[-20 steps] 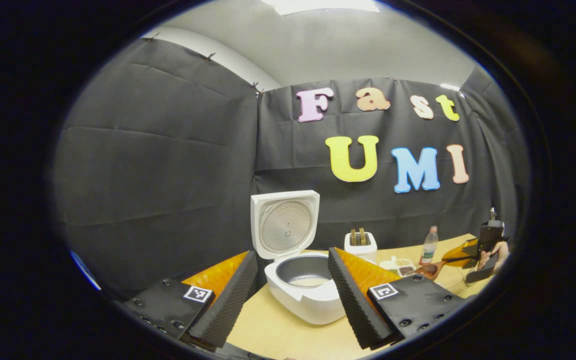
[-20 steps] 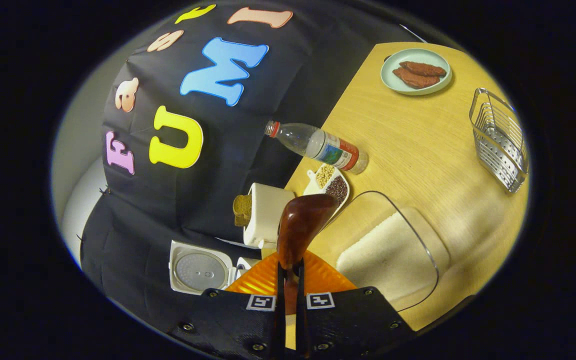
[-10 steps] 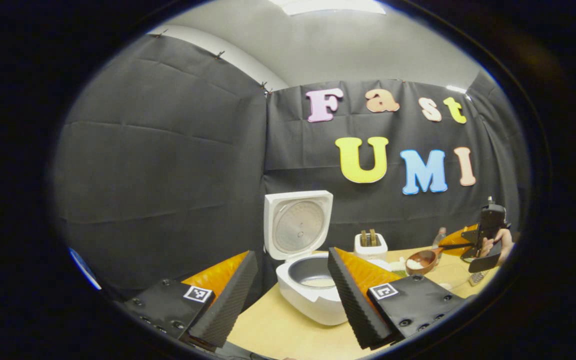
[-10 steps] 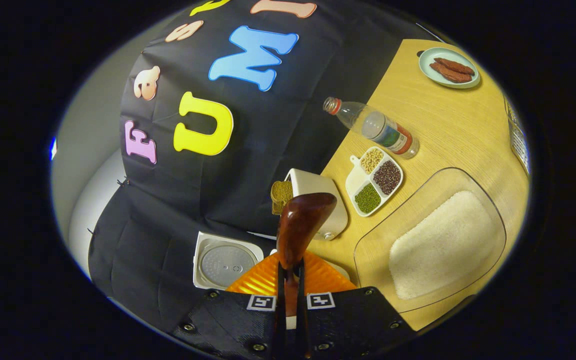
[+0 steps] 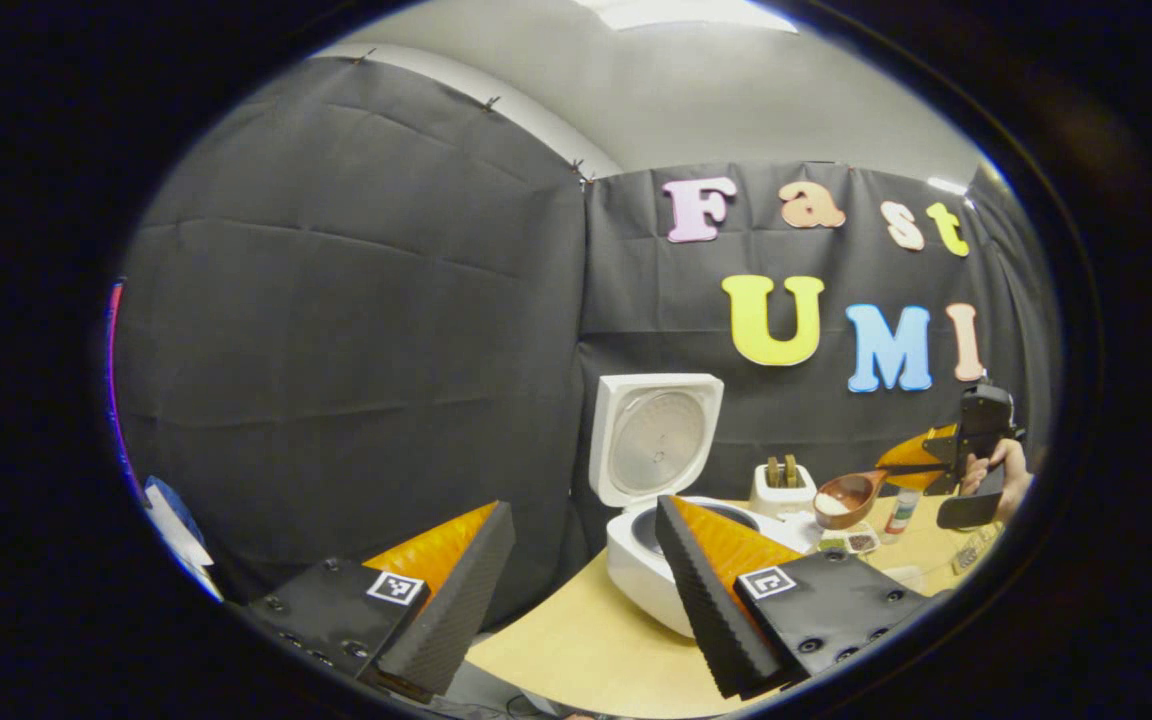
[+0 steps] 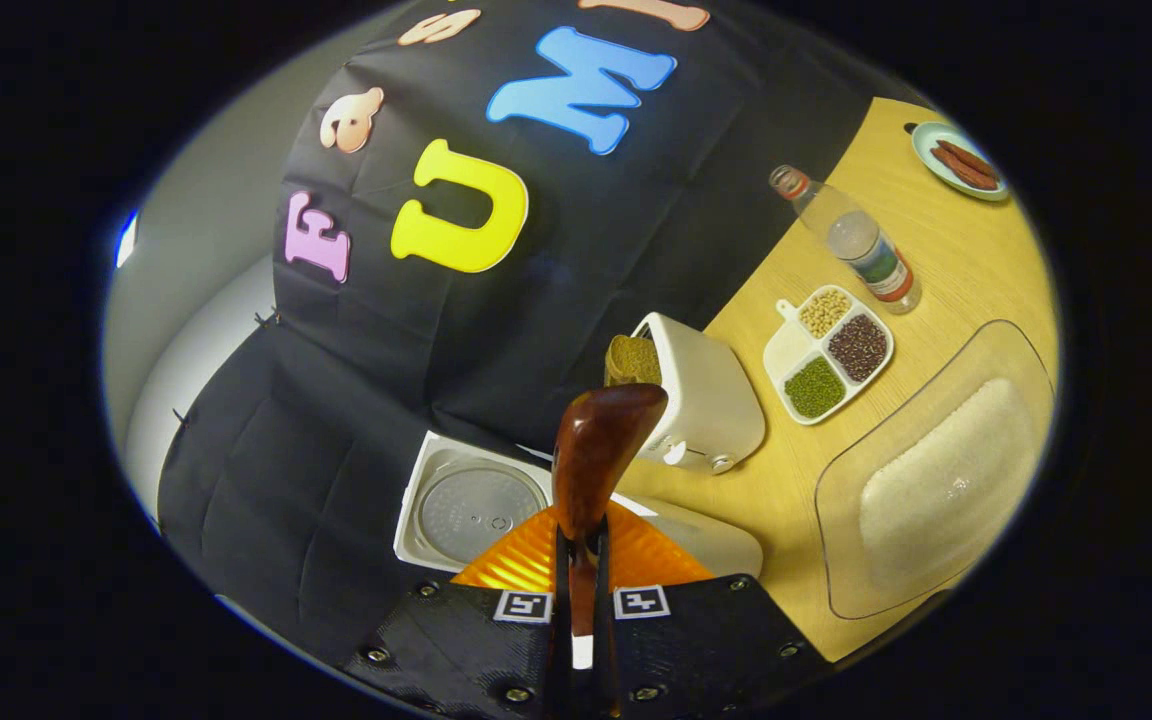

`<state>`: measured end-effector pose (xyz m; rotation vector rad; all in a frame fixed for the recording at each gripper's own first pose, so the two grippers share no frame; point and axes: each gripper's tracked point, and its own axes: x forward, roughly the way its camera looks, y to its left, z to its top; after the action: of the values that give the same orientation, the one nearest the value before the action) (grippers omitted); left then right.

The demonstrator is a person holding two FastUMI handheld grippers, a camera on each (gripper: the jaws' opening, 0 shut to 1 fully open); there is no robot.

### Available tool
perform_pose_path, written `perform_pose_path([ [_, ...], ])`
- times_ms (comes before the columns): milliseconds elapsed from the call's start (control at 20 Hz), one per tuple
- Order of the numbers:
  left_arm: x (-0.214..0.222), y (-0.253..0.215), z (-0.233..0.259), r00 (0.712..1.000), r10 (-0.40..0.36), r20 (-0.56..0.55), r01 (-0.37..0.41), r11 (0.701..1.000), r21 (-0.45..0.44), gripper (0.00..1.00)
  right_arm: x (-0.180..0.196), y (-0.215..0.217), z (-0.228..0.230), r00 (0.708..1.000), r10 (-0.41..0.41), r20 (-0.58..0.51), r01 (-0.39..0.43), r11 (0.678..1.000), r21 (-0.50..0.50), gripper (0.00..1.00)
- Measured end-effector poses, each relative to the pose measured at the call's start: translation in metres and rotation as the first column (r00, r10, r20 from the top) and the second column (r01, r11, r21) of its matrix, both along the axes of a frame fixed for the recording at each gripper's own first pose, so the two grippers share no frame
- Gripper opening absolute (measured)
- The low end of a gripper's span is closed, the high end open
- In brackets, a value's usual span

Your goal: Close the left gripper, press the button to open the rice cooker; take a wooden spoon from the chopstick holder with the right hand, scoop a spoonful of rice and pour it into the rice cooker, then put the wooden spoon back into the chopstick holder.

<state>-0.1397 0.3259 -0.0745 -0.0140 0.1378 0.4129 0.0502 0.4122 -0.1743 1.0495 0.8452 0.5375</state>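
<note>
The right hand-held gripper (image 6: 576, 560) clamps the stiff, light brown wooden spoon (image 6: 596, 455) by its handle; loose rice spills if tilted.

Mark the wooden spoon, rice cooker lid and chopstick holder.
wooden spoon (image 5: 841, 497): left gripper view, on its bowl.
rice cooker lid (image 5: 654, 438): left gripper view, inner plate.
chopstick holder (image 6: 706, 405): right gripper view, side wall.

White rice cooker (image 5: 651, 575), reddish-brown wooden spoon (image 6: 596, 455), pale-wood table (image 6: 946, 270).

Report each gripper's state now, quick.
Left gripper: open, holding nothing.
Right gripper: closed on the wooden spoon, rice in its bowl.
</note>
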Motion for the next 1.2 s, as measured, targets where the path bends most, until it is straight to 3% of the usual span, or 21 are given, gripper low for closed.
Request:
perform_pose_path([
  [150, -0.02, 0.017, -0.001, 0.999, 0.043, -0.003, -0.043, 0.999, 0.01, 0.95, -0.001, 0.031, 0.003, 0.999, 0.036, 0.027, -0.036, 0.999, -0.009, 0.08],
  [200, -0.026, 0.022, -0.003, 0.998, 0.059, -0.007, -0.059, 0.998, 0.01, 1.0, -0.002, 0.043, 0.002, 0.998, 0.051, 0.035, -0.05, 0.999, -0.013, 0.08],
  [350, -0.043, 0.035, -0.01, 0.994, 0.106, -0.024, -0.106, 0.994, 0.004, 1.0, -0.006, 0.074, 0.0, 0.994, 0.095, 0.058, -0.093, 0.995, -0.041, 0.08],
  [450, -0.054, 0.042, -0.012, 0.991, 0.134, -0.031, -0.134, 0.991, 0.004, 0.95, -0.007, 0.096, -0.001, 0.988, 0.124, 0.087, -0.119, 0.991, -0.064, 0.08],
  [900, -0.106, 0.071, -0.02, 0.959, 0.272, -0.079, -0.271, 0.962, 0.024, 0.98, 0.01, 0.185, -0.039, 0.963, 0.216, 0.158, -0.181, 0.961, -0.207, 0.08],
  [1050, -0.111, 0.075, -0.022, 0.95, 0.299, -0.088, -0.298, 0.954, 0.026, 0.98, 0.008, 0.199, -0.052, 0.941, 0.277, 0.194, -0.202, 0.92, -0.335, 0.08],
  [1200, -0.113, 0.075, -0.028, 0.944, 0.316, -0.091, -0.315, 0.949, 0.02, 0.95, 0.007, 0.206, -0.054, 0.868, 0.394, 0.303, -0.208, 0.841, -0.499, 0.08],
])
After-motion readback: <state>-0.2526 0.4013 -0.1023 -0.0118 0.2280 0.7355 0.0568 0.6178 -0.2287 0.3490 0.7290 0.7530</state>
